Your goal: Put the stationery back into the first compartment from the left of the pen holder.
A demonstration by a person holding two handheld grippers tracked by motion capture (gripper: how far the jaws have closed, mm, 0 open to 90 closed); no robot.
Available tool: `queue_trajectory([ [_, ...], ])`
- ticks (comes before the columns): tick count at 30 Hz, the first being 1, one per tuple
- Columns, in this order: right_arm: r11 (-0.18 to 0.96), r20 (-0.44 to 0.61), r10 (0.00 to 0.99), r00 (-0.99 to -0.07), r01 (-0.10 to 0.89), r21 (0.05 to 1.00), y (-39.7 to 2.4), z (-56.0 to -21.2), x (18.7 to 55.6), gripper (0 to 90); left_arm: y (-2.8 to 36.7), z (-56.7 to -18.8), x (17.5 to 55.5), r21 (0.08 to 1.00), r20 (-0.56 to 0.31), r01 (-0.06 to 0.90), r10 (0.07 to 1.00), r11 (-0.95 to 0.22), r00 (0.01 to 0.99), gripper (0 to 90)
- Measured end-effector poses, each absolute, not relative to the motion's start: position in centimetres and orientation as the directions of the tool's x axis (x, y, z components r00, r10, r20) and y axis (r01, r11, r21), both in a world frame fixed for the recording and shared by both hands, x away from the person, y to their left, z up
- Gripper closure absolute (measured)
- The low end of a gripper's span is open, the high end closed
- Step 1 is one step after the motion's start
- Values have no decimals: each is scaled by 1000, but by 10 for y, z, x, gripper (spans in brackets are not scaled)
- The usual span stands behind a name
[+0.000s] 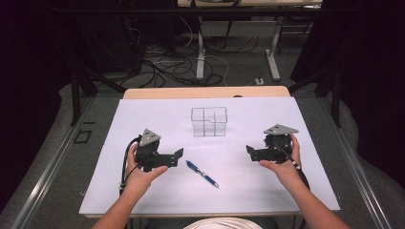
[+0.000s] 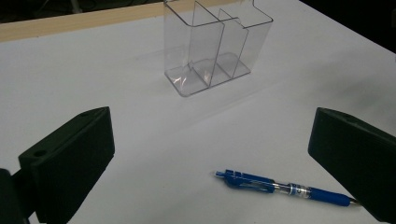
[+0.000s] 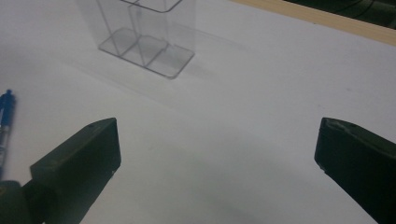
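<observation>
A blue pen (image 1: pixel 202 173) lies flat on the white table top (image 1: pixel 143 119), between my two hands. Behind it stands a clear plastic organizer (image 1: pixel 209 121) with several compartments, all empty. My left gripper (image 1: pixel 179 157) hovers just left of the pen, jaws wide apart and nothing between them. In the left gripper view the pen (image 2: pixel 285 187) lies near the right jaw, and the organizer (image 2: pixel 212 44) stands farther off. My right gripper (image 1: pixel 249 152) is open to the right of the pen and holds nothing. The right gripper view shows the organizer (image 3: pixel 147 32) ahead and the pen's end (image 3: pixel 4 122) at the left edge.
A wooden strip (image 1: pixel 205 92) runs along the table's far edge. Beyond it, cables (image 1: pixel 167 67) and desk legs (image 1: pixel 200 52) crowd the floor. A metal rail (image 1: pixel 47 171) borders the table on the left.
</observation>
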State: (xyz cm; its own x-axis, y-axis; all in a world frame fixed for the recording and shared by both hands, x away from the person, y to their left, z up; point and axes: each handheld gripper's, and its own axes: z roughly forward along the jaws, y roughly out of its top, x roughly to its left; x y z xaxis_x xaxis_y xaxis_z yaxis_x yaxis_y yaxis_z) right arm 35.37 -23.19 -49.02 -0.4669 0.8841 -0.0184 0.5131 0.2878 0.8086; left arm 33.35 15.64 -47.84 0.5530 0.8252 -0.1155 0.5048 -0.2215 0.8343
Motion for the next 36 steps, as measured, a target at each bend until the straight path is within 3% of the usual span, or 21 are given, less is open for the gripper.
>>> queue_trajectory([
  [6,361,-36,835,-549,498,788,-208,-486,348,90,163,-478,329,846,-138,500,830,-185,540,3],
  [12,411,18,774,-633,524,746,-182,-485,343,256,172,-478,330,841,-169,519,834,-156,525,12],
  [28,535,7,685,-728,510,673,-123,-500,345,371,183,-481,331,839,-164,523,845,-152,509,41],
  [36,552,62,640,-766,514,656,-102,-514,342,462,187,-482,332,834,-181,535,852,-132,491,51],
])
